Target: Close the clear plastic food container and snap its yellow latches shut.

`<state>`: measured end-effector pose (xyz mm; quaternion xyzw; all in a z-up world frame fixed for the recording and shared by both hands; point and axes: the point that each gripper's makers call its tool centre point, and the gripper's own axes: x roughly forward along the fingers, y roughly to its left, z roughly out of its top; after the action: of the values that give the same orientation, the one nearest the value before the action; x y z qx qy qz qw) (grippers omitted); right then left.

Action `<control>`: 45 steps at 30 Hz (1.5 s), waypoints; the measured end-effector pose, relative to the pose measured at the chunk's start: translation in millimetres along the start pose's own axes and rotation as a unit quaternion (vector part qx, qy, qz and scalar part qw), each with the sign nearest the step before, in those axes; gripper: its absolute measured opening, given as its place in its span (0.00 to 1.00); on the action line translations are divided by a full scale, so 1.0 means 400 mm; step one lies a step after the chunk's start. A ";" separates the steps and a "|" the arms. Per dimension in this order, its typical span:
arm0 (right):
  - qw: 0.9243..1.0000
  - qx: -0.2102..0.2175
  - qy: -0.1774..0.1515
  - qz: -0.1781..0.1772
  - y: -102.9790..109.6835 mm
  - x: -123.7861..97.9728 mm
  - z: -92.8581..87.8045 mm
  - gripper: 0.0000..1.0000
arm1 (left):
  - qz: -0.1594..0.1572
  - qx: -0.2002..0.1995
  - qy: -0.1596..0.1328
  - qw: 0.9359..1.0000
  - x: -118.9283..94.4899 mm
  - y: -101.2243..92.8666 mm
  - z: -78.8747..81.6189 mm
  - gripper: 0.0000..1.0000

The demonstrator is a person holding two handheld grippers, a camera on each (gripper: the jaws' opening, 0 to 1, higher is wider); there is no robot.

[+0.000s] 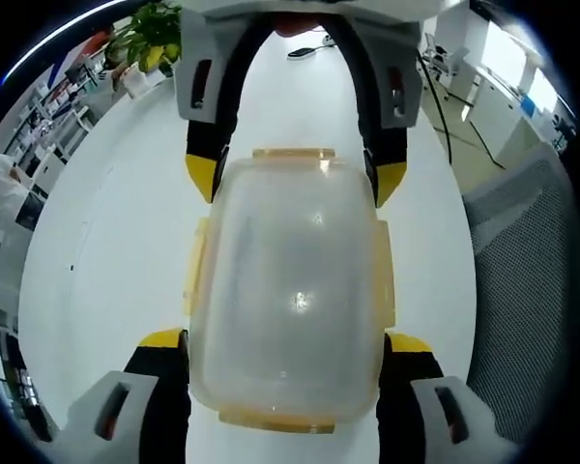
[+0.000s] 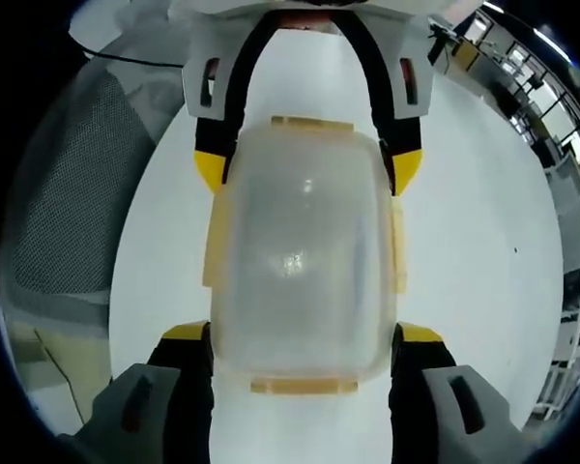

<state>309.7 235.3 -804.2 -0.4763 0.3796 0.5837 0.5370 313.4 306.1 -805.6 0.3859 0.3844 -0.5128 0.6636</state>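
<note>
A food container (image 1: 292,290) sits on a white table (image 1: 106,251), caught between two grippers facing each other across it. In the left gripper view, the left gripper (image 1: 285,362) has a jaw on either side of the container's near end, while the right gripper (image 1: 295,179) flanks its far end. Latches (image 1: 292,154) lie along the container's rim. Beyond the container, a potted plant (image 1: 150,39) stands past the table's far edge; a mesh chair (image 1: 527,290) stands beside the table.
</note>
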 end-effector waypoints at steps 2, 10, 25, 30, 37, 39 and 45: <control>1.000 0.000 0.006 0.000 -0.004 0.004 0.011 0.72 | -0.001 0.001 0.004 1.000 -0.003 0.005 -0.011 0.77; 1.000 0.009 0.007 -0.005 -0.019 0.018 0.046 0.73 | -0.001 0.003 0.007 1.000 -0.017 0.020 -0.048 0.77; 0.999 0.029 0.018 -0.015 -0.050 0.038 0.088 0.73 | -0.015 0.009 -0.001 1.000 -0.023 0.057 -0.085 0.79; 0.999 0.039 0.023 -0.020 -0.061 0.041 0.090 0.74 | -0.026 0.008 -0.010 1.000 -0.021 0.067 -0.088 0.80; 0.998 0.054 0.028 -0.024 -0.077 0.042 0.097 0.74 | -0.032 0.023 -0.010 0.999 -0.020 0.087 -0.090 0.81; 0.998 0.059 0.026 -0.025 -0.089 0.043 0.098 0.74 | -0.032 0.026 -0.010 0.999 -0.020 0.099 -0.092 0.81; 0.997 0.068 0.029 -0.026 -0.119 0.048 0.101 0.74 | -0.035 0.036 -0.004 0.999 -0.016 0.132 -0.096 0.81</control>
<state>351.3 285.5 -809.0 -0.4651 0.4216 0.5280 0.5720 359.3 352.6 -809.1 0.3937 0.3761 -0.5509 0.6325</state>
